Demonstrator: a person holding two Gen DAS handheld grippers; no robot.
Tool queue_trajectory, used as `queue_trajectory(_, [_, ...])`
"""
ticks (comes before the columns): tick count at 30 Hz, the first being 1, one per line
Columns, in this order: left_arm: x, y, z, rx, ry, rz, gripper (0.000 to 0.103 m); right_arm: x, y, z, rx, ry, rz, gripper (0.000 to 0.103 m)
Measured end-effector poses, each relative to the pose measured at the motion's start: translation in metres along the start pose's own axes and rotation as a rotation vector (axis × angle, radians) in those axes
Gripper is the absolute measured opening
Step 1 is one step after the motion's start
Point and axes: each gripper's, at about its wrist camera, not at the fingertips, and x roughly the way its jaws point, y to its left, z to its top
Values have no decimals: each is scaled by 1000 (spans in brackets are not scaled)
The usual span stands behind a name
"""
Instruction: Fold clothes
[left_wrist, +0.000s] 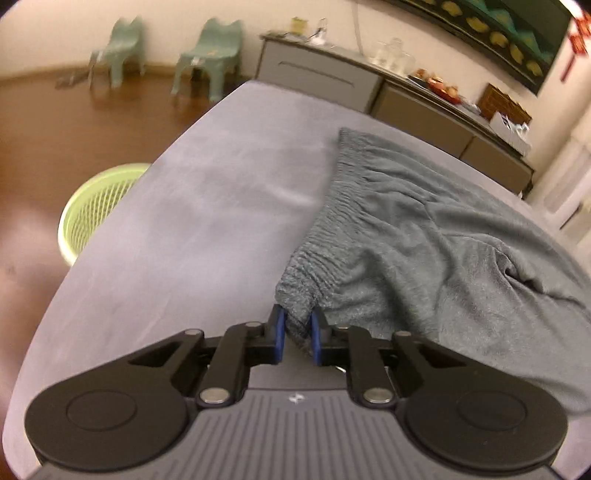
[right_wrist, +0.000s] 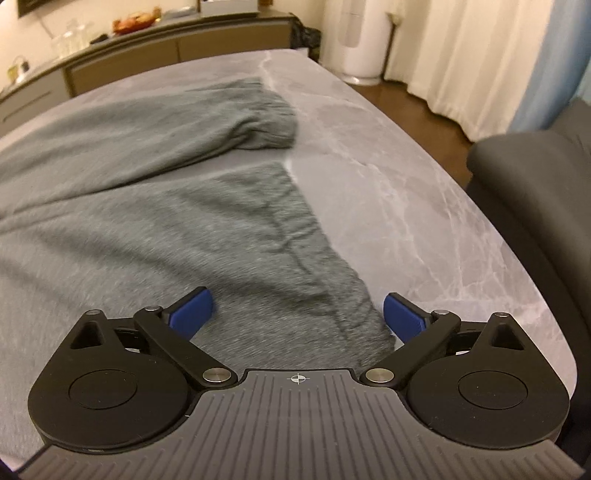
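Left wrist: trousers (left_wrist: 424, 221) between tongs (left_wrist: 297, 334).

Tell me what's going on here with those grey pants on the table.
A person with a handheld gripper in each hand is folding a pair of grey-green knit sweatpants spread on a grey marble-look table. The left gripper has its jaws shut on the elastic waistband corner. The right gripper hangs over the near pant leg's cuff with jaws wide open, gripping nothing. The two legs lie apart, so no fold is done yet. A lime-green mesh plastic basket stands on the floor beside the table.
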Motion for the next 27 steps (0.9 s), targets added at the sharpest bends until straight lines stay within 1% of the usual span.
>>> queue_trajectory(3, [-3,19,-10,-44,32,-14,16,3,-2,3,15,10,10,98])
queue_trajectory(5, [-7,19,-13,-23,43,1,22,3,1,4,18,15,13,97])
queue_trajectory(6, [-12,15,-12,-2,28,13,23,2,2,4,18,11,12,95])
queue_trajectory(7, [-19,8,-10,24,-3,30,27,-3,3,5,18,-8,7,82])
queue_trajectory(8, [-28,-1,-8,46,-45,51,30,-10,2,7,24,-45,5,73])
queue_trajectory(9, [-35,-10,-5,64,-93,78,29,-19,0,7,36,-90,13,73])
queue_trajectory(10, [-43,-18,-1,83,-141,106,28,-25,-2,7,52,-123,36,76])
queue_trajectory(11, [-50,-26,2,98,-184,123,29,-31,-4,6,68,-152,64,76])
queue_trajectory(13, [-50,-40,9,98,-214,46,29,-32,-4,5,79,-161,114,75])
queue_trajectory(15, [-31,-60,11,151,-163,-7,29,-27,0,4,61,-139,154,74])
queue_trajectory(17, [-2,-82,8,246,-71,6,29,-19,4,1,28,-99,173,70])
queue_trajectory(19, [21,-92,1,315,5,48,29,-11,4,-4,-7,-49,144,69])
queue_trajectory(20, [27,-88,-1,317,27,59,30,-9,2,-7,-33,-36,98,70])
queue_trajectory(21, [34,-85,-3,318,48,70,31,-9,-4,-9,-29,-30,69,75])
queue_trajectory(22, [41,-82,-4,320,69,81,35,-9,-12,-10,-11,-26,49,77])
queue_trajectory(23, [46,-78,-6,319,88,90,34,-9,-21,-11,22,-17,42,78])
queue_trajectory(25, [46,-74,-5,288,92,81,34,-10,-30,-10,54,-9,27,77])
queue_trajectory(26, [45,-75,-3,283,86,90,34,-11,-33,-10,66,-6,19,73])
queue_trajectory(27, [41,-78,-2,274,62,99,34,-16,-31,-8,67,-30,11,69])
